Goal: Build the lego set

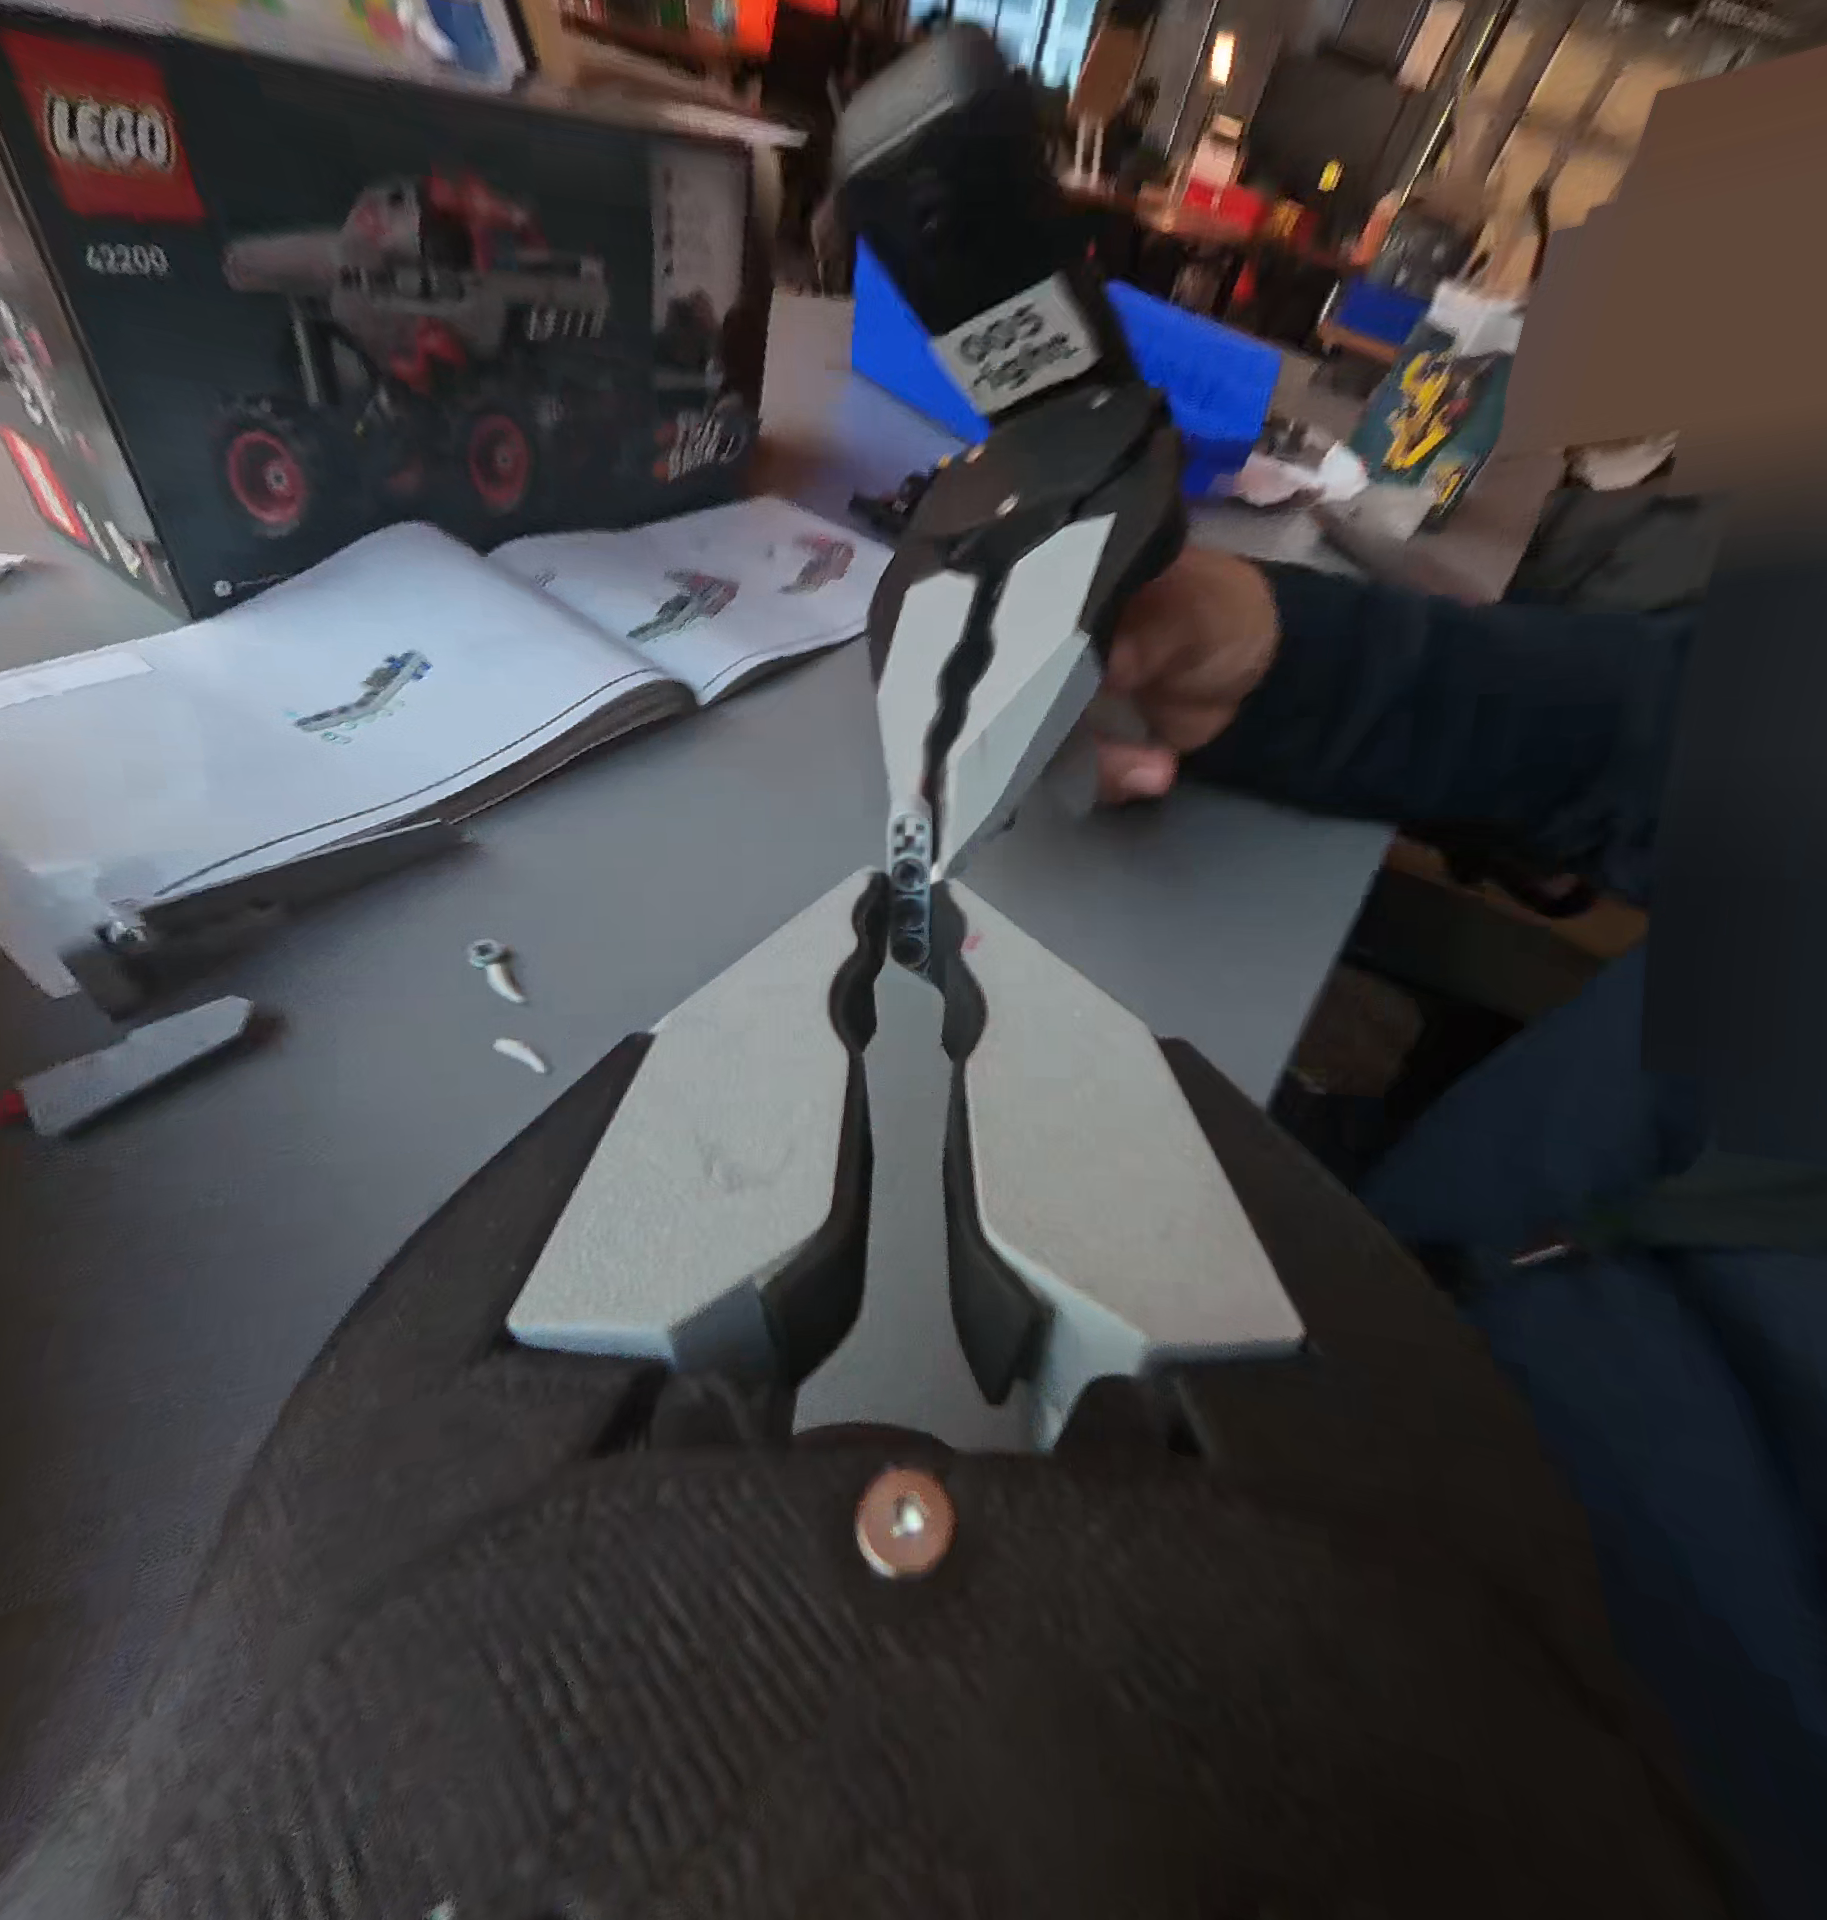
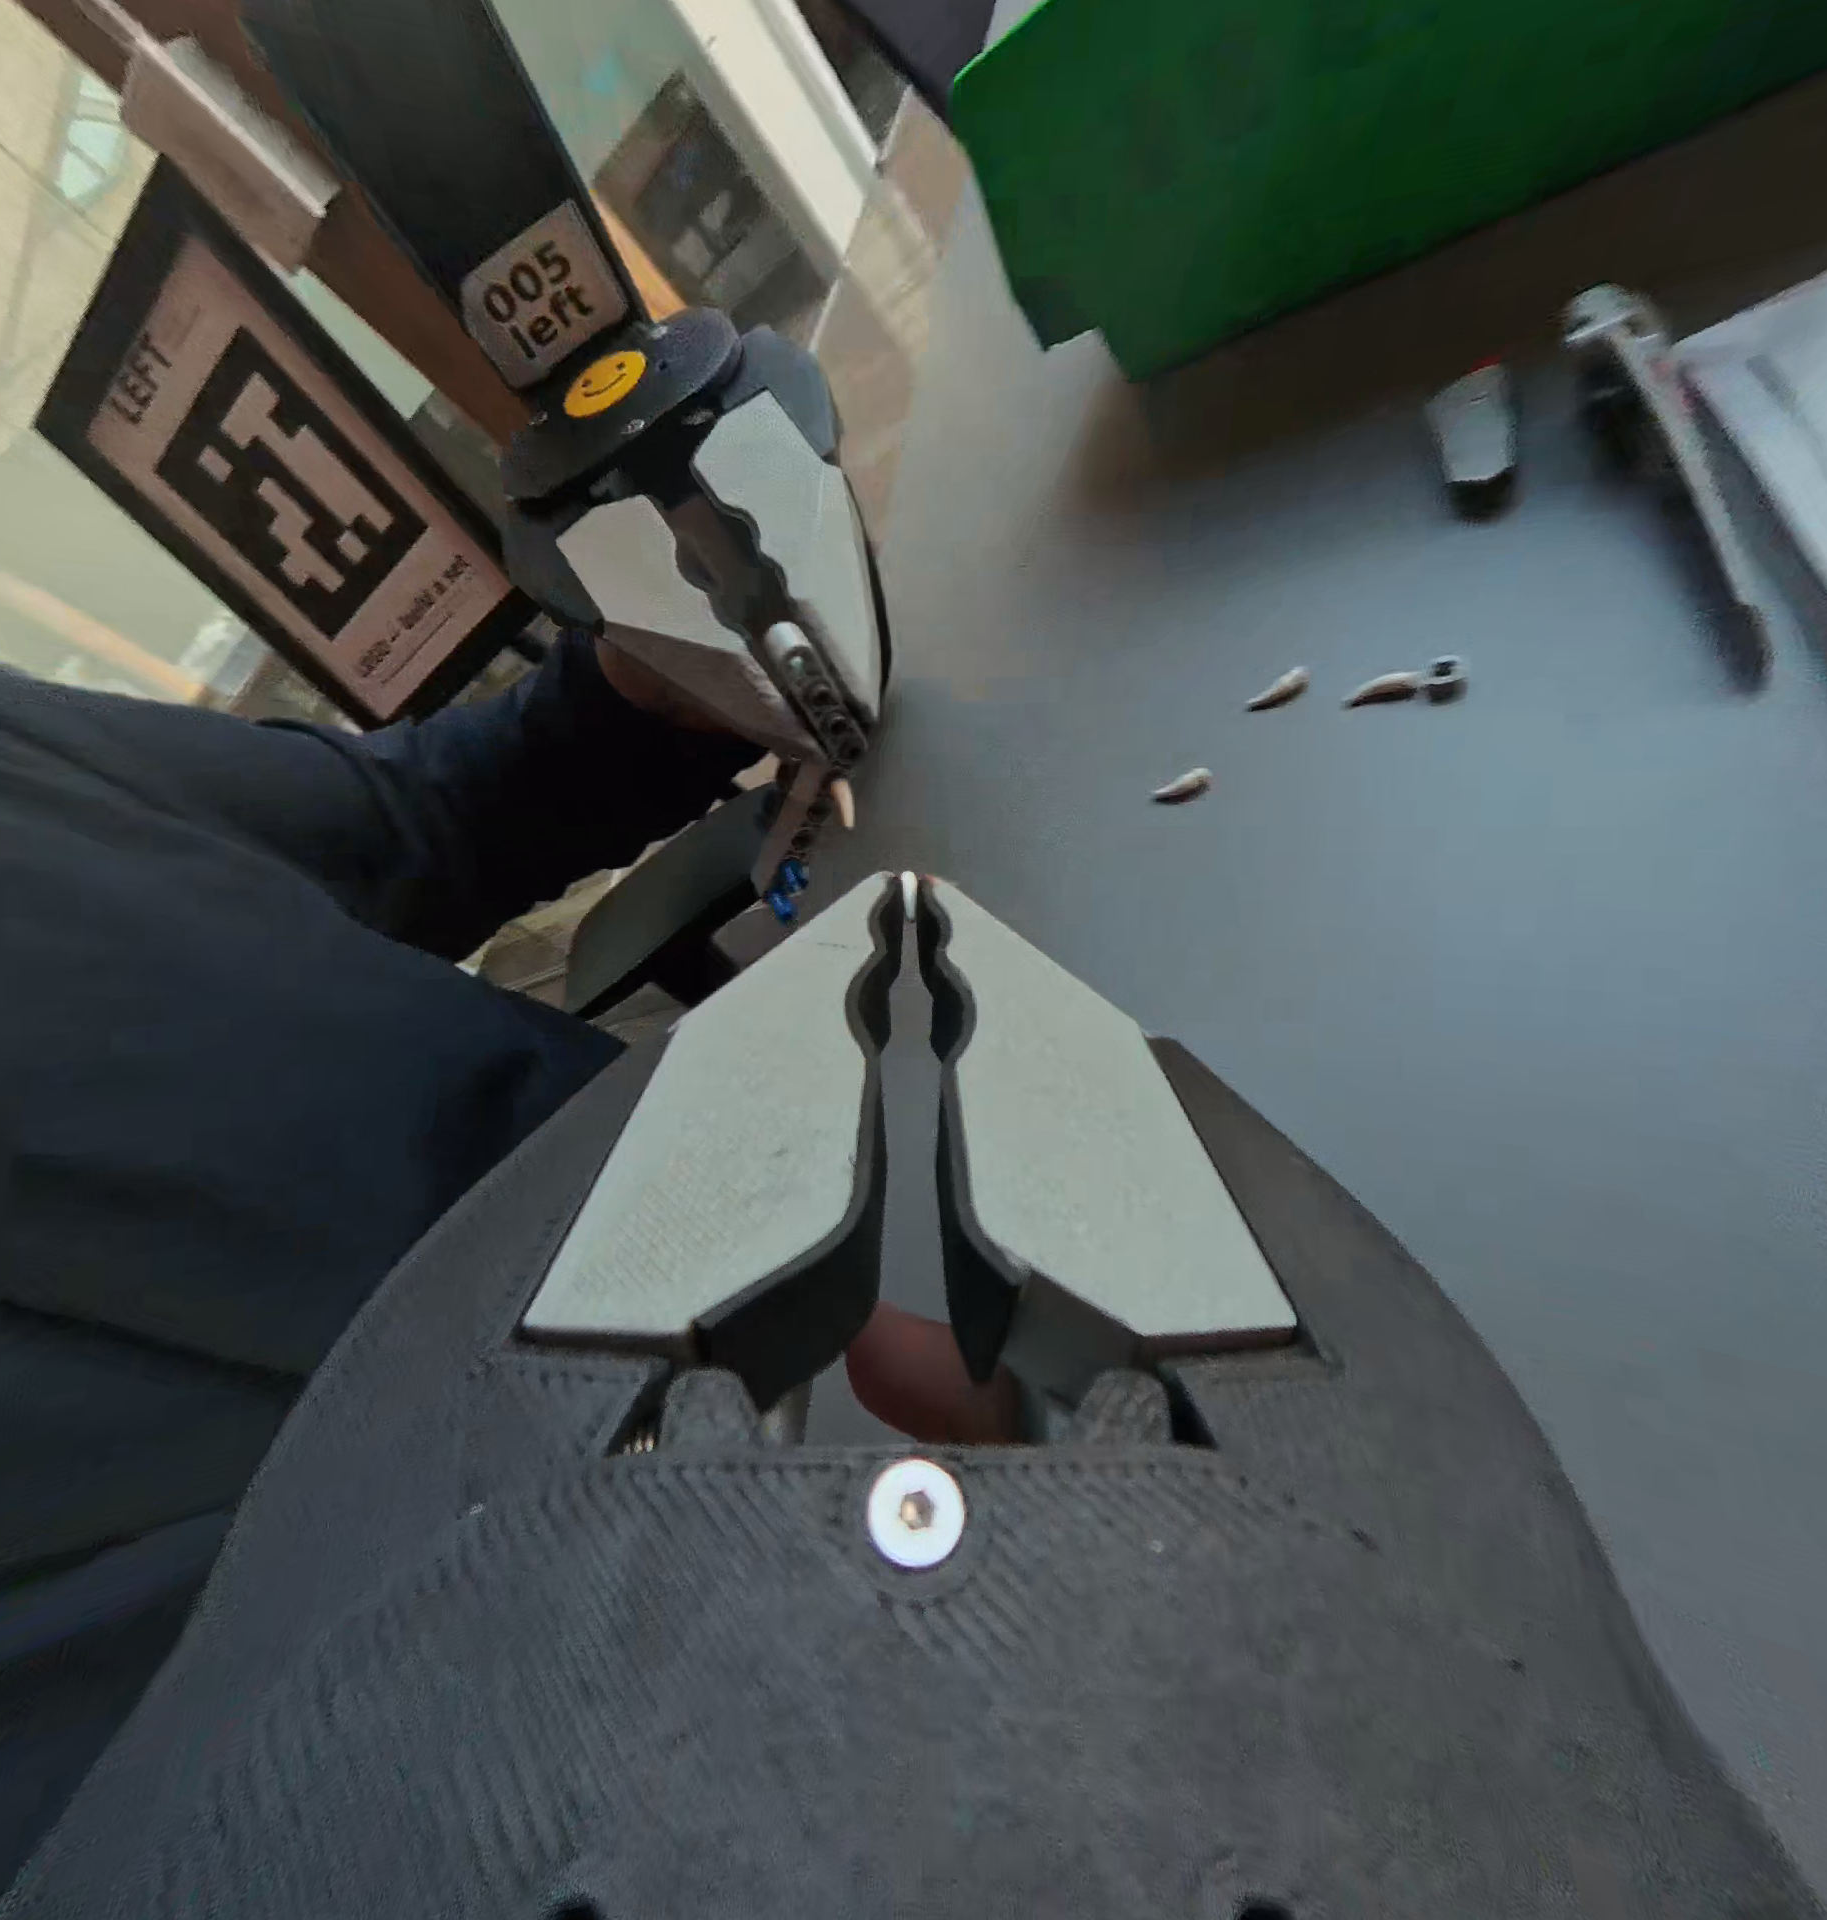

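My left gripper (image 1: pixel 904 902) is shut on a grey Lego beam with round holes (image 1: pixel 911 844) and holds it above the dark grey table (image 1: pixel 618 914). In the right wrist view the left gripper (image 2: pixel 844 740) shows with the beam (image 2: pixel 821 694), a white tooth (image 2: pixel 843 805) fitted on it and blue pins (image 2: pixel 784 894) at its lower end. My right gripper (image 2: pixel 907 896) is shut on a small white tooth piece (image 2: pixel 907 886), just short of the beam. The right gripper (image 1: pixel 940 831) points down at the beam's top end.
Loose white teeth (image 2: pixel 1278 688) (image 2: pixel 1181 784) lie on the table, one on a grey connector (image 2: pixel 1402 684). An open instruction booklet (image 1: pixel 369 675) and the Lego box (image 1: pixel 369 312) stand at the left. A grey panel piece (image 1: pixel 135 1065), a green bin (image 2: pixel 1408 156) and a blue bin (image 1: pixel 1189 364) are nearby. My two grippers' fingertips are within a few centimetres of each other.
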